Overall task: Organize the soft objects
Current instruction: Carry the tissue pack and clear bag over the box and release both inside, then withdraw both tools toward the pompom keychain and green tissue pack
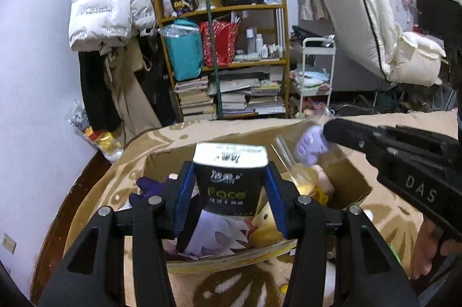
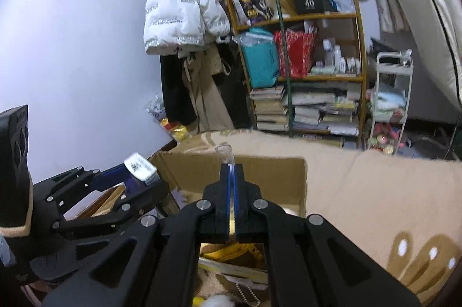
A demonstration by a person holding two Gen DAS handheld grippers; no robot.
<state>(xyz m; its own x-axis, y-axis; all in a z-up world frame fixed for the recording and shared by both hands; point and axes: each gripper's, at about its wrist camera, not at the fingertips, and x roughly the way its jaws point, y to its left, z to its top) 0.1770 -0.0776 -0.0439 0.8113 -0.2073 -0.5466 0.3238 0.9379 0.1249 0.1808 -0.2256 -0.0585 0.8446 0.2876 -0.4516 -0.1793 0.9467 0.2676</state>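
**Two grippers over the toy box**

The left gripper (image 1: 229,182) hangs over the open cardboard box (image 1: 161,162). A black tissue pack (image 1: 228,177) sits between its blue pads; whether they press it is hard to tell. The right gripper (image 2: 231,177) is pressed together, pinching a clear plastic wrapper (image 2: 224,152) with a purple soft toy (image 1: 310,145) inside. Plush toys (image 1: 265,232) lie in the box, which sits on a tan blanket (image 2: 375,191).

Cardboard box (image 1: 340,177) on blanket (image 1: 389,214), plush toys (image 1: 268,232) inside, bookshelf (image 1: 225,47) behind
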